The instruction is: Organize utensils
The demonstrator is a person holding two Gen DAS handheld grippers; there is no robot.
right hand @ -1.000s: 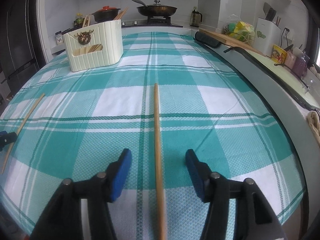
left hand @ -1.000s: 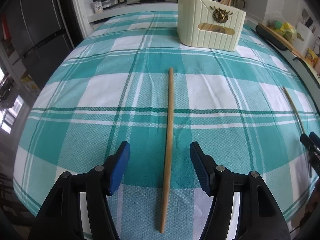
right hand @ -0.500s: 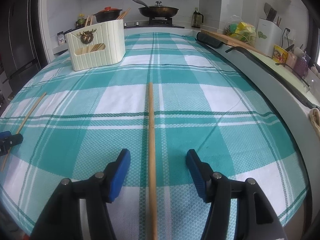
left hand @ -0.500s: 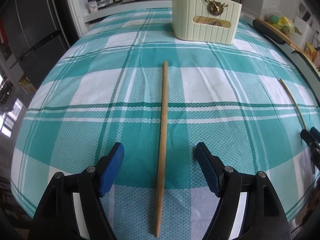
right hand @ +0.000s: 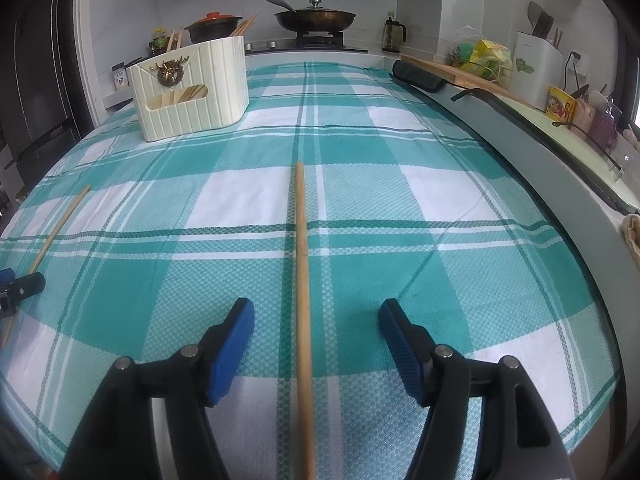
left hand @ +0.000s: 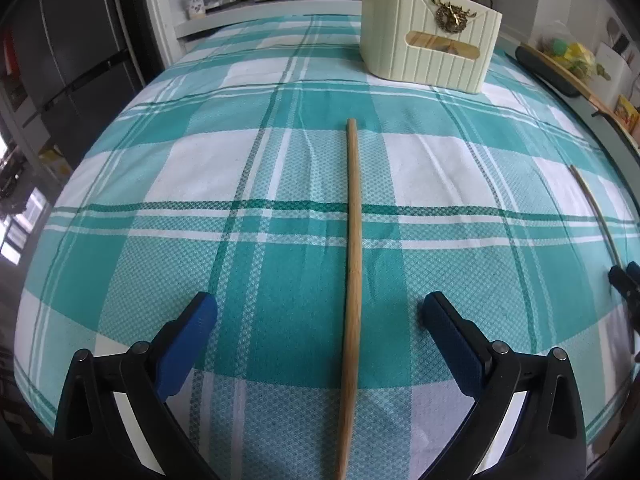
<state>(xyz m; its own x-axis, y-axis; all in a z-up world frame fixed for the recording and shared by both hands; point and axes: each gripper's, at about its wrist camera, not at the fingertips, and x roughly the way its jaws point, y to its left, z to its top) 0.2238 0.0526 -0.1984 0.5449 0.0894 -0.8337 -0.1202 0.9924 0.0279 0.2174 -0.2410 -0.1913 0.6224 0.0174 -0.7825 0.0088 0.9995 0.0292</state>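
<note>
Two wooden chopsticks lie on a teal plaid tablecloth. My left gripper (left hand: 320, 316) is open, its blue pads on either side of one chopstick (left hand: 353, 248) without touching it. My right gripper (right hand: 316, 320) is open around the other chopstick (right hand: 301, 264) in the same way. A cream ribbed utensil holder (left hand: 430, 54) with a brass deer emblem stands at the far end, holding several chopsticks; it also shows in the right wrist view (right hand: 188, 88). Each view shows the other chopstick at its edge, one in the left wrist view (left hand: 596, 212) and one in the right wrist view (right hand: 56, 232).
A stove with a pan (right hand: 316, 18) and a pot (right hand: 214, 28) sits behind the table. A counter (right hand: 560, 120) with a cutting board, bags and jars runs along the right. A dark fridge (left hand: 60, 60) stands on the left. The table's near edge is just below the grippers.
Both grippers have opened wider and shifted slightly forward along their chopsticks. The chopsticks have not moved.
</note>
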